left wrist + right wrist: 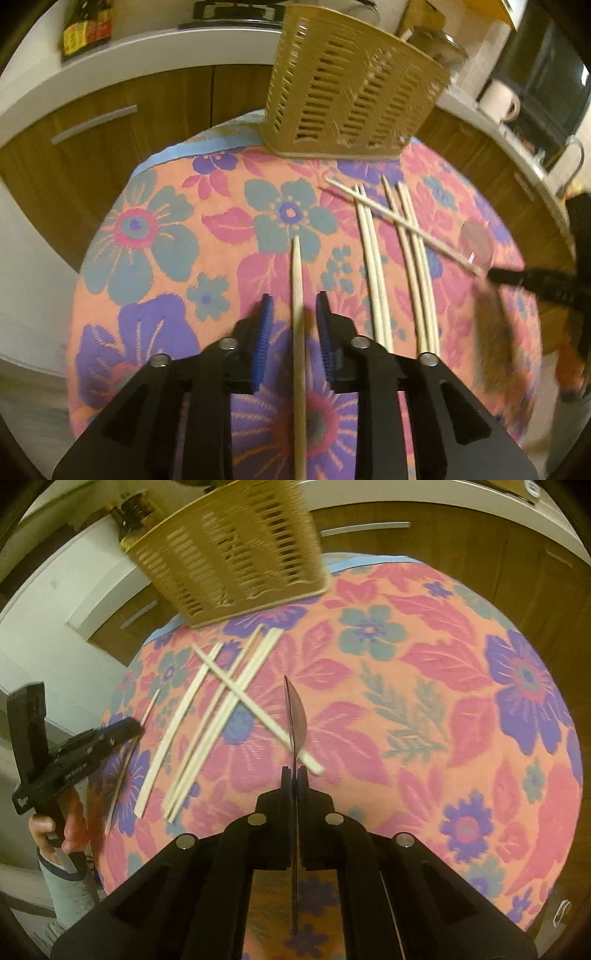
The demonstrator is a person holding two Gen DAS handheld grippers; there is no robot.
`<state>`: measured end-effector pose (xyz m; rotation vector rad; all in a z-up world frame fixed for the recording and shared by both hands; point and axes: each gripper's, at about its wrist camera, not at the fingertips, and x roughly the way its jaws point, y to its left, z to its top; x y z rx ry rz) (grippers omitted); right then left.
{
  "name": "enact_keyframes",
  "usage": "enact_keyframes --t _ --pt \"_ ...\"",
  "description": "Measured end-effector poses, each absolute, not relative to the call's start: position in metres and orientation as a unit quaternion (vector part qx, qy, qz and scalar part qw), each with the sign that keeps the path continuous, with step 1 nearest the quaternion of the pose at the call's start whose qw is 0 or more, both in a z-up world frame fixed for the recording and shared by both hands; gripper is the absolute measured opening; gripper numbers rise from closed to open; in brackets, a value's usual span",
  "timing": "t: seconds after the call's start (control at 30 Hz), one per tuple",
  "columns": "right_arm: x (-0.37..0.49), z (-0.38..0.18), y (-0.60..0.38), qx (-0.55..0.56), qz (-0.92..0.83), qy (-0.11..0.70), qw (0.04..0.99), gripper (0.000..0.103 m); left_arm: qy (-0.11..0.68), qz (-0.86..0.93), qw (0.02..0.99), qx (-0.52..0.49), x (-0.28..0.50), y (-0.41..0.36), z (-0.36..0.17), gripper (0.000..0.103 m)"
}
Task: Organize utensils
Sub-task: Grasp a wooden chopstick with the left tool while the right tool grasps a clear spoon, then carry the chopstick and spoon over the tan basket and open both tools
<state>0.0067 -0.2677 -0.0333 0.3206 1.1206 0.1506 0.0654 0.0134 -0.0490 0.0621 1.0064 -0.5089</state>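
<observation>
A tan slotted utensil basket (351,88) stands at the far edge of the round floral table (166,221); it also shows in the right wrist view (236,550). Several pale chopsticks (391,251) lie on the cloth in front of it, one crossing the others (221,709). My left gripper (295,306) is open, its blue pads either side of a single chopstick (297,295) without touching it. My right gripper (294,771) is shut on a metal spoon (296,716), held edge-on above the cloth, and shows at the right of the left wrist view (517,277).
Wooden cabinets (110,122) with a white counter (147,48) curve behind the table. A white mug (498,99) and a tap (572,155) are on the counter at right. A bottle (86,29) stands at back left.
</observation>
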Motion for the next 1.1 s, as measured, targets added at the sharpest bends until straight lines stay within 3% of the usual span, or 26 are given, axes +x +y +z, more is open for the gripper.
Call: enact_keyframes --t 0.33,0.4,0.47,0.5,0.67,0.77,0.83,0.93,1.1 --pt "0.008 -0.046 -0.298 0.145 0.051 0.554 0.818 0.006 0.481 -0.212 0.84 0.136 0.049 -0.003 -0.051 0.024" --pt "0.006 -0.044 -0.3 0.139 0.045 0.559 0.816 0.015 0.483 -0.215 0.839 0.13 0.052 0.0 -0.051 0.024" --pt "0.003 -0.042 -0.301 0.131 0.04 0.562 0.816 0.037 0.484 -0.217 0.838 0.129 0.05 0.0 -0.051 0.024" --pt "0.003 -0.042 -0.3 0.123 0.035 0.562 0.817 0.043 0.485 -0.218 0.837 0.13 0.051 0.0 -0.051 0.024" --pt "0.008 -0.047 -0.282 0.074 0.006 0.582 0.81 0.04 0.489 -0.212 0.832 0.152 0.052 -0.008 -0.051 0.024" --pt "0.014 -0.047 -0.264 0.019 -0.015 0.586 0.81 0.021 0.483 -0.201 0.834 0.173 0.05 -0.016 -0.053 0.02" --pt "0.017 -0.046 -0.255 0.011 -0.005 0.59 0.807 0.01 0.474 -0.202 0.837 0.183 0.045 -0.022 -0.053 0.005" --pt "0.015 -0.039 -0.253 0.014 0.0 0.582 0.813 0.01 0.462 -0.194 0.846 0.183 0.042 -0.023 -0.051 0.004" --pt "0.009 0.008 -0.257 0.04 0.024 0.518 0.854 0.01 0.41 -0.228 0.878 0.096 0.046 -0.003 -0.009 0.004"
